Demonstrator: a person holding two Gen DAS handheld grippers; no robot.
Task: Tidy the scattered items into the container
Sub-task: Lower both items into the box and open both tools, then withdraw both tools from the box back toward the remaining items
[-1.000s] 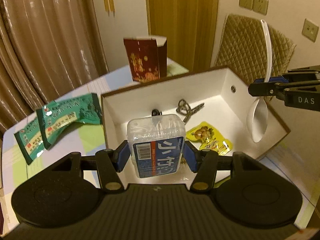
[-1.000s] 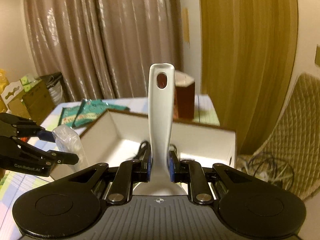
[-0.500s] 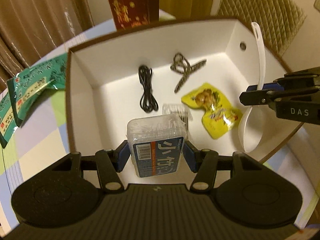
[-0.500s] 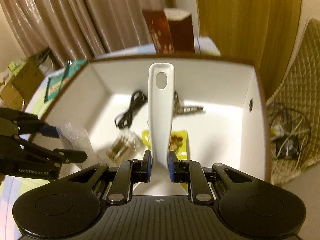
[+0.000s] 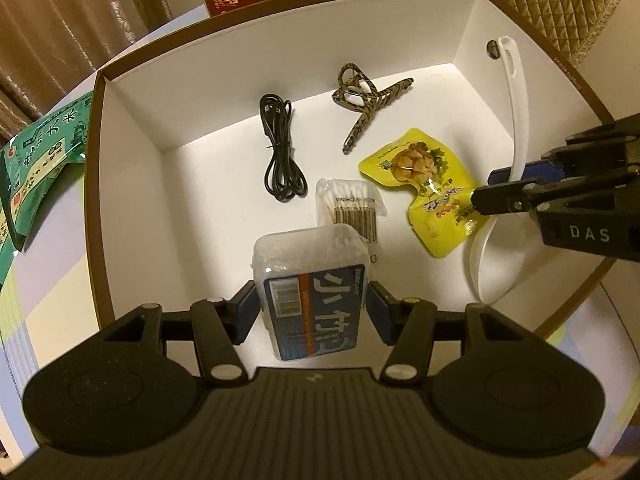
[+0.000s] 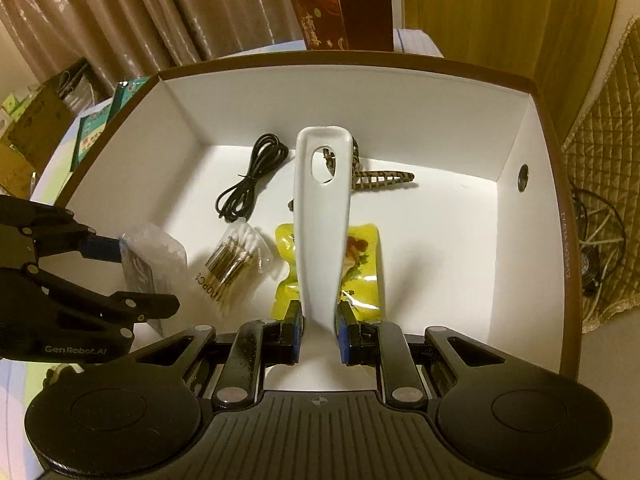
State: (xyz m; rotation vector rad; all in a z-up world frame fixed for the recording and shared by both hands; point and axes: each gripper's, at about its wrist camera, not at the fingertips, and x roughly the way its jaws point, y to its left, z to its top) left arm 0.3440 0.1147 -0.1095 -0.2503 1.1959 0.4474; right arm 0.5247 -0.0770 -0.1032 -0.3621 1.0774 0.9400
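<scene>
Box point(image 5: 132, 184), white inside, holds cable point(image 5: 282, 152), hair clip point(image 5: 366, 100), yellow pouch point(image 5: 426, 184) and swabs point(image 5: 352, 208) mid-frame; left gripper point(image 5: 311, 304) clamps a plastic case point(image 5: 310, 280), right gripper point(image 6: 319, 330) a white spoon point(image 6: 322, 216); green packets point(image 5: 36, 156) lie left on the checked tablecloth point(image 5: 48, 280).

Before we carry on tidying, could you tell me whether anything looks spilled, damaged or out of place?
Nothing is spilled or damaged. Only the green packets lie outside the box, on the table.
</scene>
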